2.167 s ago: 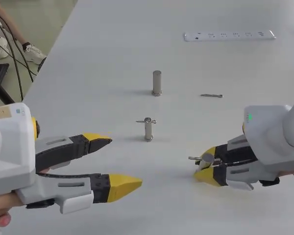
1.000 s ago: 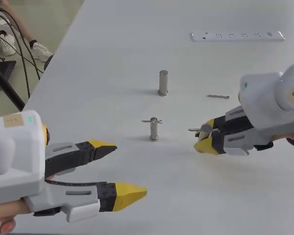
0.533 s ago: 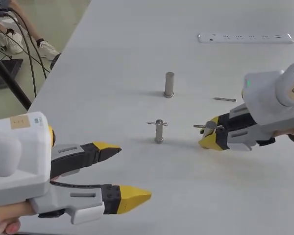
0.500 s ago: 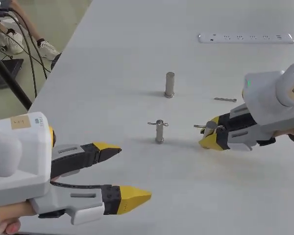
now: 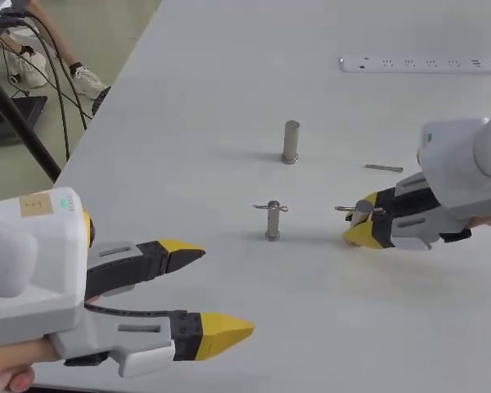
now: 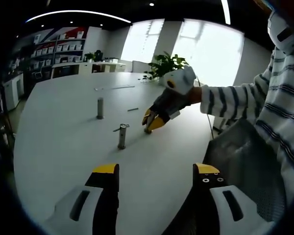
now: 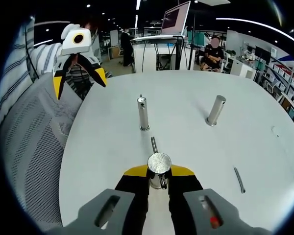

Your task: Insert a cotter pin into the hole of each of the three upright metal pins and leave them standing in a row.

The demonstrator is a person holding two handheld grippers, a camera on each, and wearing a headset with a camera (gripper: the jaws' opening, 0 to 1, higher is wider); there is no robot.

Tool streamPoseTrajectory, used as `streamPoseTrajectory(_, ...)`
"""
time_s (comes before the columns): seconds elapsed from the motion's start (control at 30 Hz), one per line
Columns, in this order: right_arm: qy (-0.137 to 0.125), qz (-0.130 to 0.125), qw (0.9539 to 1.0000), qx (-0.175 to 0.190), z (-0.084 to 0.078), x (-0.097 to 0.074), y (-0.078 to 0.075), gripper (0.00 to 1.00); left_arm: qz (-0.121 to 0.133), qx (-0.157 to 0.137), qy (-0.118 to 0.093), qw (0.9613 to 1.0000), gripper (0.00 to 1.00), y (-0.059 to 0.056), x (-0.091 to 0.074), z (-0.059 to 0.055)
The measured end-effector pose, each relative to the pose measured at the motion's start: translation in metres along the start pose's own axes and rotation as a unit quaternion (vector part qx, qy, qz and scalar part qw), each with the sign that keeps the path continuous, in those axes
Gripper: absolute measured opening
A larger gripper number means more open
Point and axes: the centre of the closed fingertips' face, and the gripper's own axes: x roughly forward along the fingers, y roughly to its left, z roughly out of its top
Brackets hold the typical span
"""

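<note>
My right gripper (image 5: 360, 228) is shut on a short metal pin (image 5: 362, 210) held upright at the table, with a cotter pin through its hole; in the right gripper view the pin's round top (image 7: 159, 162) sits between the yellow fingertips. To its left stands a second metal pin (image 5: 272, 219) (image 7: 143, 113) with a cotter pin through it. Farther back stands a bare metal pin (image 5: 290, 142) (image 7: 215, 110). A loose cotter pin (image 5: 383, 168) (image 7: 239, 179) lies flat behind the right gripper. My left gripper (image 5: 217, 291) (image 6: 157, 171) hovers open and empty near the front left.
A white power strip (image 5: 421, 63) lies at the far right of the white table (image 5: 188, 106). The table's left edge drops to a floor with cables and a person's shoes. The left gripper view shows a striped sleeve behind the right gripper (image 6: 154, 120).
My right gripper has carried its pin away from me, from the near right to level with the middle pin. The left gripper has stayed open and barely moved; the head camera has shifted.
</note>
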Motion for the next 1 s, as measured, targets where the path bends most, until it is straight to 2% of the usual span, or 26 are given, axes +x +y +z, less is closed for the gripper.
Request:
streamPoseTrajectory(0.63, -0.016, 0.005, 0.9998, 0.008, 0.002, 0.001, 0.002, 0.11, -0.004, 0.003, 0.008, 1.0000, 0.58, -0.002, -0.001, -0.002)
streamPoseTrajectory(0.87, -0.027, 0.003, 0.9995, 0.018, 0.009, -0.004, 0.009, 0.26, -0.005, 0.004, 0.006, 1.0000, 0.58, -0.002, -0.001, 0.000)
streamPoseTrajectory(1.0, -0.028, 0.001, 0.9993, 0.024, 0.013, -0.013, 0.014, 0.31, -0.005, 0.007, 0.005, 1.0000, 0.58, -0.002, -0.001, 0.002)
